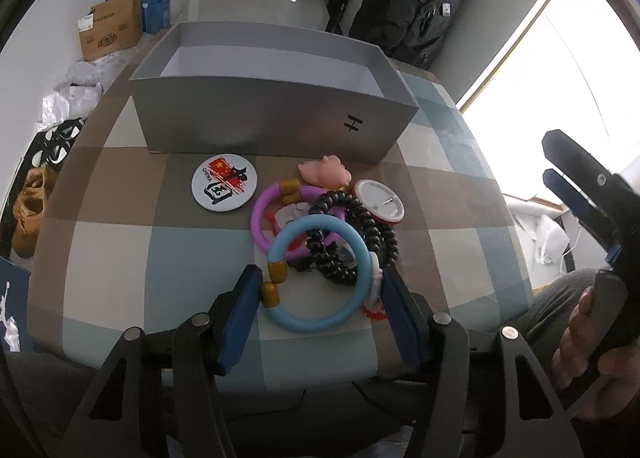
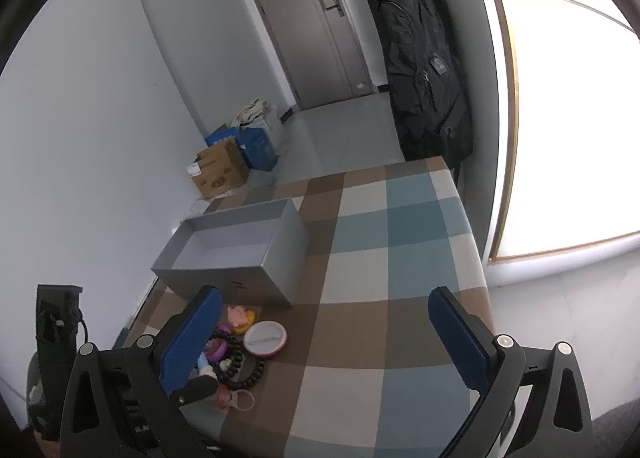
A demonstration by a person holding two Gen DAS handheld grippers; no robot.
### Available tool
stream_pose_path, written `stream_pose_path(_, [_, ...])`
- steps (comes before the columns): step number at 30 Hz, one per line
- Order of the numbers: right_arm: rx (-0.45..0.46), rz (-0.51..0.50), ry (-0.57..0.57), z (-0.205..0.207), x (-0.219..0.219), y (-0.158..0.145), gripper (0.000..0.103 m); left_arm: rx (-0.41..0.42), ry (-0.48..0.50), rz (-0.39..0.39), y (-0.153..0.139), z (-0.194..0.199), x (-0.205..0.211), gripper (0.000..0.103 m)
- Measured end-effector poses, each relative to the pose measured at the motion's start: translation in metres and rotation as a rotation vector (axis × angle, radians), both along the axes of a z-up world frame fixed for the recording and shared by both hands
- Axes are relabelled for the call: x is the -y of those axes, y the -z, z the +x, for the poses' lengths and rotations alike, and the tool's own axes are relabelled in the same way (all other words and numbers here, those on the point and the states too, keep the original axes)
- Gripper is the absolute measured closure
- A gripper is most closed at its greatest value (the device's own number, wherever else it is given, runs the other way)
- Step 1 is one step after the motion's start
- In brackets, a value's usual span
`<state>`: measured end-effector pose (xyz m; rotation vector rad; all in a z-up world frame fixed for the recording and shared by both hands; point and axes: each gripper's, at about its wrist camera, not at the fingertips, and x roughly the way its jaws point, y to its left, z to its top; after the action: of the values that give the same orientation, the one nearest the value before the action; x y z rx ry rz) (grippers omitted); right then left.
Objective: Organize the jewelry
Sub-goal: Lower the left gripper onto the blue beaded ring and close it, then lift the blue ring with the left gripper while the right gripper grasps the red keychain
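Note:
A light blue bracelet (image 1: 320,278) with gold end caps lies on the checked tablecloth, on top of a jewelry pile. My left gripper (image 1: 320,298) straddles it. The left pad sits against a gold cap, while a thin gap shows at the right pad, so it is open. The pile also holds a purple bracelet (image 1: 262,218), a black bead bracelet (image 1: 372,230), a face-down red-rimmed badge (image 1: 380,200) and a pink pig figure (image 1: 324,174). A round printed badge (image 1: 224,183) lies apart on the left. My right gripper (image 2: 324,342) hovers wide open, right of the pile (image 2: 240,370), holding nothing.
An open grey box (image 1: 272,118) stands just behind the pile, its inside bare in the right wrist view (image 2: 224,274). Checked cloth (image 2: 380,258) stretches to the right of the box. Cardboard boxes (image 1: 112,30) and shoes (image 1: 32,202) lie on the floor to the left.

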<state>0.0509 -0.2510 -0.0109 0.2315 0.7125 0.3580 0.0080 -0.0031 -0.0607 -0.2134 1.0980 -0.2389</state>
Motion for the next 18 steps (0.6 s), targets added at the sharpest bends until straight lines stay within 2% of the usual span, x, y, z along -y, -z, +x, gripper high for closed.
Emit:
stream_pose_path(7, [-0.005, -0.011, -0.009, 0.0, -0.003, 0.002, 0.0, 0.006, -0.028, -0.051, -0.006, 0.001, -0.01, 0.048])
stream_pose_path(12, [-0.026, -0.008, -0.056, -0.001, -0.008, 0.006, 0.0, 0.056, -0.037, -0.108, -0.021, -0.001, -0.016, 0.048])
stream_pose_path(18, [-0.143, 0.049, -0.206, -0.004, -0.025, 0.023, 0.001, 0.094, -0.072, -0.179, -0.033, 0.002, -0.031, 0.048])
